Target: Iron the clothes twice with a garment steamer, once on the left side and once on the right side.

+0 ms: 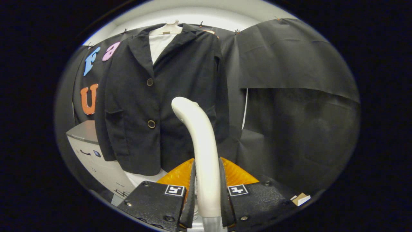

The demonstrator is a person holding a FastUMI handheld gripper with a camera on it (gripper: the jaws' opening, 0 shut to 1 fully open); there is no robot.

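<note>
Here, in the gripper view, the gripper (pixel 207 190) pinches the garment steamer (pixel 201 151) between both fingers, its cream handle rising toward twelve o'clock and curving to eleven at the head. Beyond it, at eleven o'clock, a dark jacket (pixel 161 96) hangs on a hanger (pixel 167 29) over a white shirt (pixel 159 45). A pale box (pixel 93 154) sits at nine o'clock of the fingers.

No text can be read: print on the white box (pixel 96 164) beside the jacket (pixel 154 106) is too small.
</note>
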